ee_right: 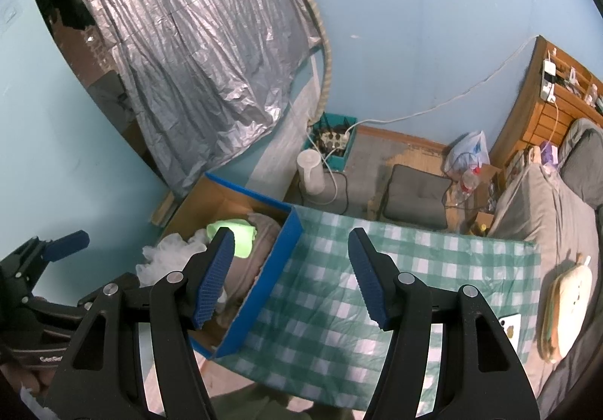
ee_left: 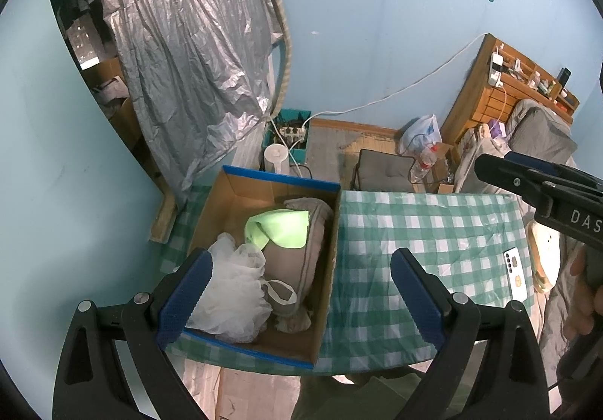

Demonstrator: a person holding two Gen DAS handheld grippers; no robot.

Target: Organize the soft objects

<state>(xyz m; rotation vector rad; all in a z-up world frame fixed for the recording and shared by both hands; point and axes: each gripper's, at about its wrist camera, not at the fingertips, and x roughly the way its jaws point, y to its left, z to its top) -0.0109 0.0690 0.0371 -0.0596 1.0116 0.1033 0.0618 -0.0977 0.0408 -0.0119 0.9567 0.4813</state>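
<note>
A blue-edged cardboard box (ee_left: 331,228) stands on the left of the green-checked table (ee_left: 433,239). In it lie a white mesh bath sponge (ee_left: 233,292), a green cloth (ee_left: 280,228) and a grey-brown folded towel (ee_left: 301,261). My left gripper (ee_left: 301,292) is open and empty above the box's near right side. My right gripper (ee_right: 290,273) is open and empty above the box's right wall (ee_right: 264,288), with the green cloth (ee_right: 241,235) and sponge (ee_right: 169,250) behind its left finger. The right gripper also shows at the right edge of the left wrist view (ee_left: 542,182).
A white phone (ee_left: 516,277) lies at the table's right edge. A bed with grey bedding (ee_right: 557,216) and a cream plush (ee_right: 573,303) is on the right. Beyond the table stand a grey cushion (ee_right: 418,197), a white jug (ee_right: 311,171) and bottles. A silver curtain (ee_right: 188,62) hangs behind.
</note>
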